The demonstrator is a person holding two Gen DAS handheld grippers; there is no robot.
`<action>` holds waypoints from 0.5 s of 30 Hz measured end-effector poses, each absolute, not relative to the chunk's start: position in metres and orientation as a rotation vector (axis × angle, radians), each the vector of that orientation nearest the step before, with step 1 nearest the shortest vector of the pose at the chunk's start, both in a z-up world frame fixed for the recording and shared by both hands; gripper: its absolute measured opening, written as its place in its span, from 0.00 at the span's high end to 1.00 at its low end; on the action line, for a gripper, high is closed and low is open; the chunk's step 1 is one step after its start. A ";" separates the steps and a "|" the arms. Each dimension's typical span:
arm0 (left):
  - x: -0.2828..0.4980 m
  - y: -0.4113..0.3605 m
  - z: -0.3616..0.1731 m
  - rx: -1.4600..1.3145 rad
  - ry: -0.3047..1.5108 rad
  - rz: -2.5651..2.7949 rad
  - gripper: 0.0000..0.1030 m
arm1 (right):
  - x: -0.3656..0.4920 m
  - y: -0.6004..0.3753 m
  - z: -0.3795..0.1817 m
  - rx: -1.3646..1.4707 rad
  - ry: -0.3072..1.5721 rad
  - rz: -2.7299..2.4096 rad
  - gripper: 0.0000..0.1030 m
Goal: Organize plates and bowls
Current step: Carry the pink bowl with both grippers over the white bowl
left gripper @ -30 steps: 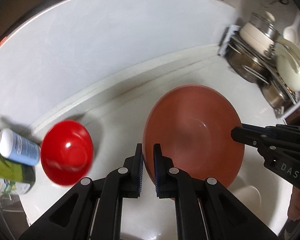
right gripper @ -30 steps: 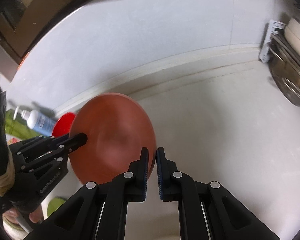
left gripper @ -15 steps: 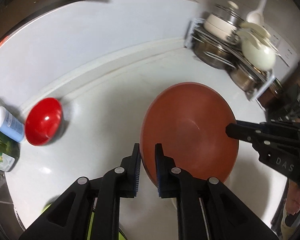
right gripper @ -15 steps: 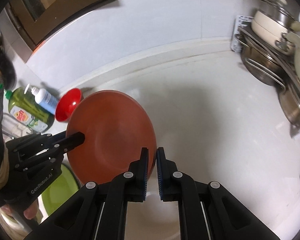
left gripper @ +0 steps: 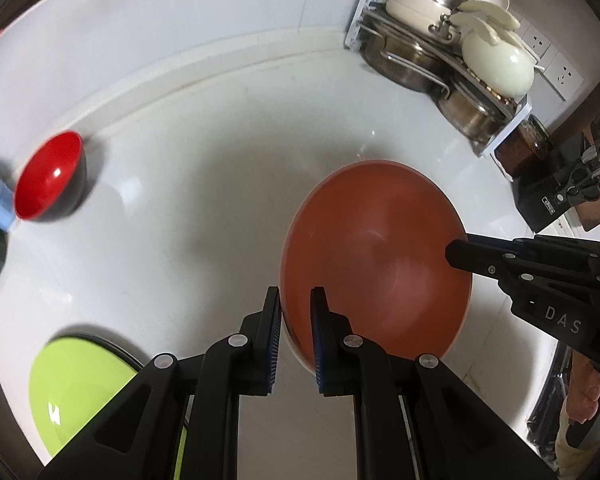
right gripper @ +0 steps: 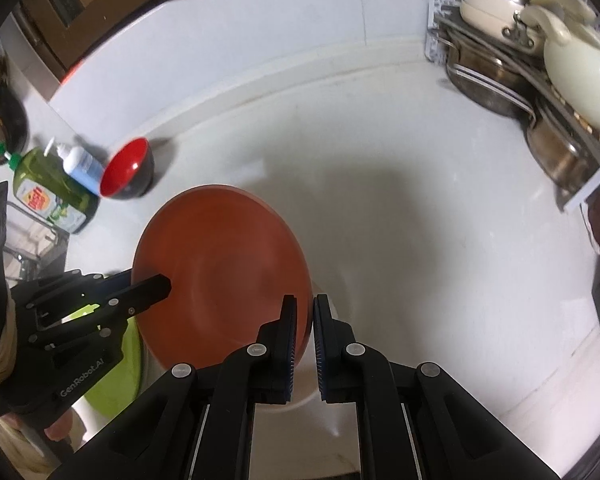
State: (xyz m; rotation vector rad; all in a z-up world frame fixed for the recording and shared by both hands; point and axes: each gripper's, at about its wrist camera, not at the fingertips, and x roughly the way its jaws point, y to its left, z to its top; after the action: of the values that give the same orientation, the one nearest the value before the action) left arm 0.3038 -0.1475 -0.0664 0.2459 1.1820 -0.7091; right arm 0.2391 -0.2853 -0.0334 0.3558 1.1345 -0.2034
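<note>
A large brown-orange plate (left gripper: pixel 376 256) is held in the air over the white counter by both grippers. My left gripper (left gripper: pixel 295 316) is shut on its left rim. My right gripper (right gripper: pixel 304 320) is shut on its right rim; the plate also shows in the right wrist view (right gripper: pixel 220 264). A red bowl with a black outside (left gripper: pixel 48 180) stands at the back left near the wall, also in the right wrist view (right gripper: pixel 126 170). A lime-green plate (left gripper: pixel 80 392) lies at the front left, partly hidden by the left gripper.
A metal rack (left gripper: pixel 452 68) with steel pots, cream lids and a ladle stands at the back right. A green soap bottle (right gripper: pixel 44 192) and a white-blue bottle (right gripper: pixel 80 164) stand by the red bowl. A dark box (left gripper: pixel 548 196) sits at the right edge.
Both grippers have pulled back and up from the wall with the plate still gripped. The red bowl now sits farther away, and the green plate has come into view below.
</note>
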 end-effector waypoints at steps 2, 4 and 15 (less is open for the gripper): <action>0.301 -0.147 -0.072 0.247 1.194 -0.706 0.86 | 0.235 -0.287 -0.038 0.365 1.147 -0.202 0.90; 0.300 -0.146 -0.077 0.239 1.213 -0.698 0.86 | 0.232 -0.288 -0.044 0.371 1.161 -0.203 0.90; 0.297 -0.148 -0.095 0.242 1.271 -0.682 0.86 | 0.228 -0.290 -0.066 0.387 1.221 -0.186 0.90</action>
State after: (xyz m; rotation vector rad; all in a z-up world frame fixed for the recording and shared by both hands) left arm 0.2974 -0.1482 -0.0951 0.2416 1.2712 -0.6821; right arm 0.2280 -0.2905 -0.0663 0.3871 1.2207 -0.1855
